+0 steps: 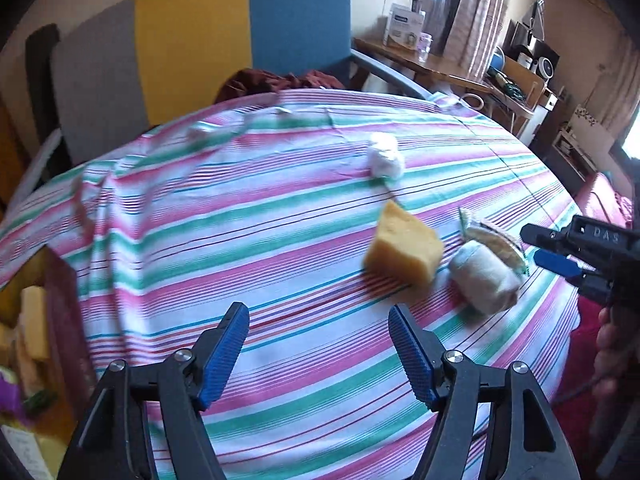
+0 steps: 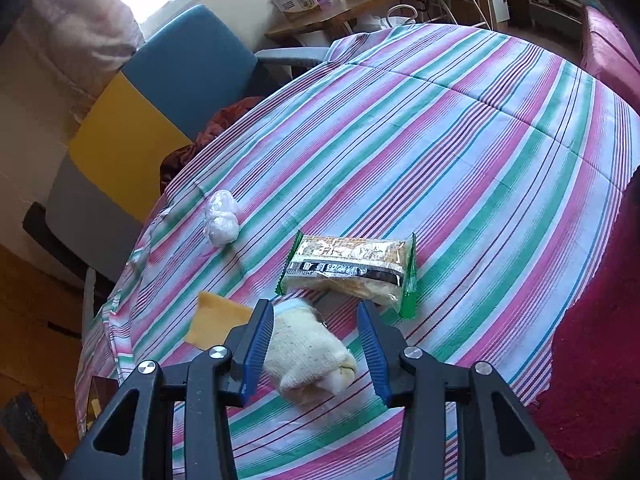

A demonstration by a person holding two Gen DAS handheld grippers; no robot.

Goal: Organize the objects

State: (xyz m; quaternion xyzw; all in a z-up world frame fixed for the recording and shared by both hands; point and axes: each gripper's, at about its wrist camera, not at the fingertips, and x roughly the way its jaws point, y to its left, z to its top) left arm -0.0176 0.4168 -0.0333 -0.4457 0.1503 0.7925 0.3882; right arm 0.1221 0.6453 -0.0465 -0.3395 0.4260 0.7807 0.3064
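Claws first: right claw [image 2: 316, 344] apart, straddling the cream rolled sock [image 2: 308, 356] on the striped desk [image 2: 460, 140], left blue pad touching or just off the sock's side, right pad clearly apart from it, nothing clamped yet. Risk right there: closing with one pad already on the roll and the other well off, pushing the soft bundle sideways across the cloth instead of pinching it, or catching a fold of striped cloth along with it. Just beyond the tips, green-edged snack packet [image 2: 352, 268] lying near the sock's far end; going in too deep, nipping the crinkly wrapper or dragging it along. Over to the left claw [image 1: 318, 356]: apart too, empty, hanging over bare stripes, yellow sponge wedge [image 1: 404, 248] ahead and to its right, blurred, looking tipped up on an edge, hard to tell whether resting or tumbling. Sponge just beside the sock, so two claws converging on neighbours, knocking each other or nudging the wrong item. Farther out, white crumpled bag [image 1: 385, 155] well apart, safe for now. Open box of sorted bits [image 1: 36, 320] at the desk's left edge, seemingly the drop spot; long carry, loose grip, lost sock.
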